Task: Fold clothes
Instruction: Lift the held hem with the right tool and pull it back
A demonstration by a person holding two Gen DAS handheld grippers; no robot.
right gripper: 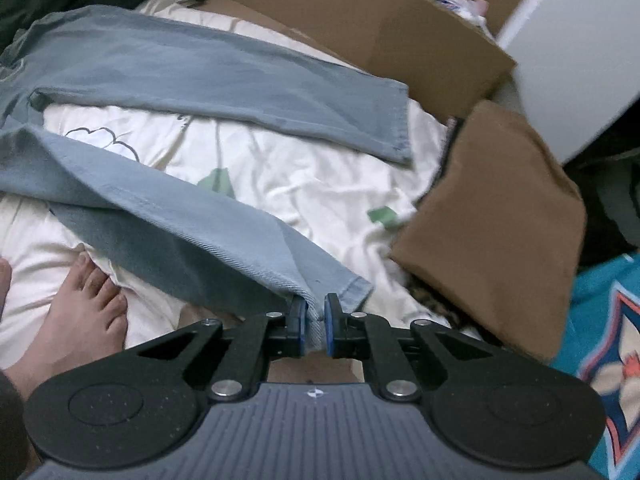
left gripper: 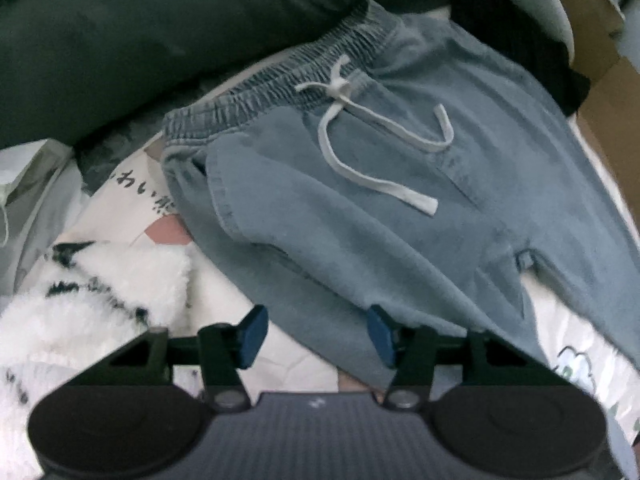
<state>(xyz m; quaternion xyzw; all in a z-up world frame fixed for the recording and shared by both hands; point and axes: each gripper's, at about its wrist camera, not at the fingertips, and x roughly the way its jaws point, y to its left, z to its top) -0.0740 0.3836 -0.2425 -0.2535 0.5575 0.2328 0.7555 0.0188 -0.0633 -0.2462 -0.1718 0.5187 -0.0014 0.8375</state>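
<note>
Light blue denim trousers lie spread on a cream printed sheet, with the elastic waistband and white drawstring facing up. My left gripper hangs open over the outer side of one trouser leg. The cloth's edge lies between its blue pads, which do not press on it. My right gripper is shut on the hem of the near trouser leg, which rises off the sheet toward the jaws. The far leg lies flat.
A brown cardboard box with a loose flap borders the sheet on the right. A person's bare foot stands on the sheet at the left. White fluffy fabric and a dark green cloth lie beside the waistband. A teal patterned mat is at far right.
</note>
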